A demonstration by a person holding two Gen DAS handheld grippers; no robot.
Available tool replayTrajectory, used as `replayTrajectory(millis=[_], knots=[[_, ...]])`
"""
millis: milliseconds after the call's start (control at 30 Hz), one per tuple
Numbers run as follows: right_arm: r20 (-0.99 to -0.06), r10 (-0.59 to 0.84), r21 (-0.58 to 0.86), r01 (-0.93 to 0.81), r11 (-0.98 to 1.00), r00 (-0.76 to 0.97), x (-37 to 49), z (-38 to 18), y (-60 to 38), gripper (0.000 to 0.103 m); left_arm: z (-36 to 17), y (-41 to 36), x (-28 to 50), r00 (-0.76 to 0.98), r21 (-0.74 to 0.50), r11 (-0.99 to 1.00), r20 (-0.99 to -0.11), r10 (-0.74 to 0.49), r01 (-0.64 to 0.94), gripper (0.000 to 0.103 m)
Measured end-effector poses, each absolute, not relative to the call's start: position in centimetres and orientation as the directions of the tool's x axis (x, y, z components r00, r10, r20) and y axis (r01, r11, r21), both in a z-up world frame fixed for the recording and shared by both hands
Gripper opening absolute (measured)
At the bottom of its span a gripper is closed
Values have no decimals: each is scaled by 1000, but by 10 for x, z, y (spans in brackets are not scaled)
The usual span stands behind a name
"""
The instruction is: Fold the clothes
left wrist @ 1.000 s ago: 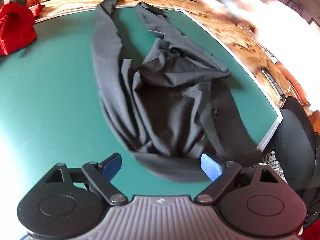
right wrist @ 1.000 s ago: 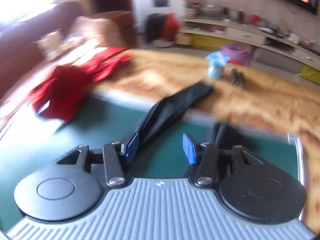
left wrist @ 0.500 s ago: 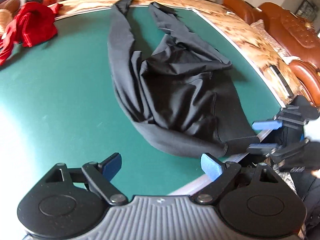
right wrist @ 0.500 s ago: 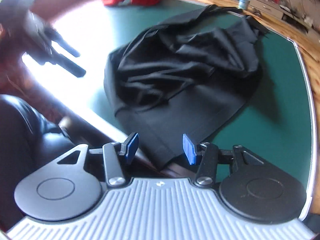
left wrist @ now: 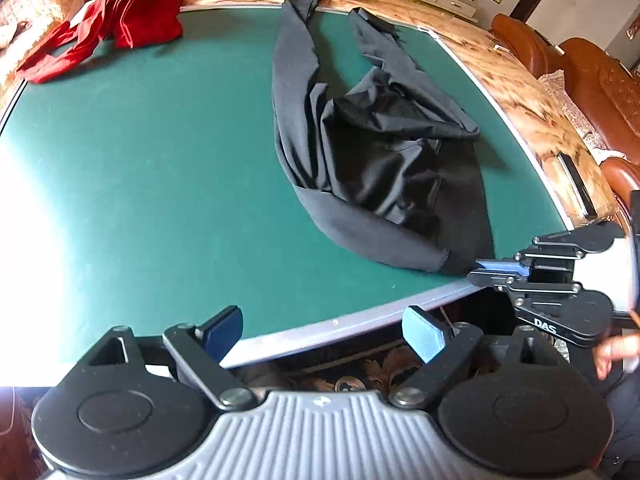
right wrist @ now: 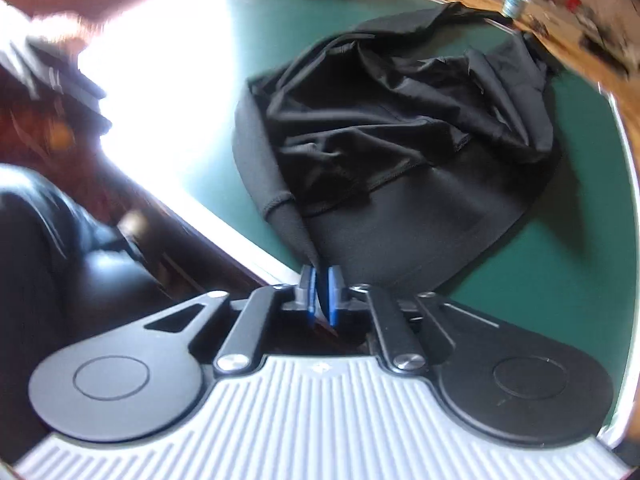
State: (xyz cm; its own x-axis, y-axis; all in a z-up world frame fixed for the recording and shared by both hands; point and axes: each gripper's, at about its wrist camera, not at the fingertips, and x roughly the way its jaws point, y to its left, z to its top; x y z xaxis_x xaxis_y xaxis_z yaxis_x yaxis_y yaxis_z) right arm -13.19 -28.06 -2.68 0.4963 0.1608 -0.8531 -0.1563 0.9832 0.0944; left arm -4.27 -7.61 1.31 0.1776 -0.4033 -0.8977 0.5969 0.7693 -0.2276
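Here right gripper point(left wrist: 486, 270) (marked "DAS") pinches black trousers point(left wrist: 376, 160).

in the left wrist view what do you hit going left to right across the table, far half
red garment → bare green table → black pants → wood-grain surround → brown leather sofa. At the near right edge, the right gripper pinches the pants' corner.
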Motion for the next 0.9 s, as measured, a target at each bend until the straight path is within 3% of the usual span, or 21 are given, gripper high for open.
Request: replayTrajectory(millis=[133, 267, 367, 467, 567, 667, 767, 900], knots=[[-776, 315, 273, -158, 949, 547, -130, -7, -243, 7, 21, -67, -35, 210, -222, 784, -889, -407, 580, 91], [-693, 493, 484, -168, 859, 526, -111, -12, -200, 12, 28, -47, -19, 252, -220, 826, -884, -394, 518, 91], [-648, 567, 545, -209, 812, 509, -103, -12, -178, 19, 27, -37, -13, 279, -179, 854, -896, -347, 489, 91], [-654, 493, 461, -214, 861, 574, -111, -2, -191, 25, 22, -33, -9, 281, -146, 862, -907, -312, 486, 91], [-700, 220, 277, -26, 960, 679, -117, 0, -251, 41, 16, -41, -6, 268, -142, 855, -913, -308, 498, 91], [-740, 3, 200, 215, 956, 672, -122, -14, -332, 42, 8, -54, -8, 242, -153, 834, -915, -323, 531, 91], [-783, -33, 216, 321, 922, 621, -120, -31, -395, 42, 0, -75, -11, 222, -146, 805, -920, -324, 575, 91], [-804, 66, 305, 315, 899, 590, -111, -52, -426, 42, -12, -107, -13, 179, -149, 778, -931, -319, 611, 91]])
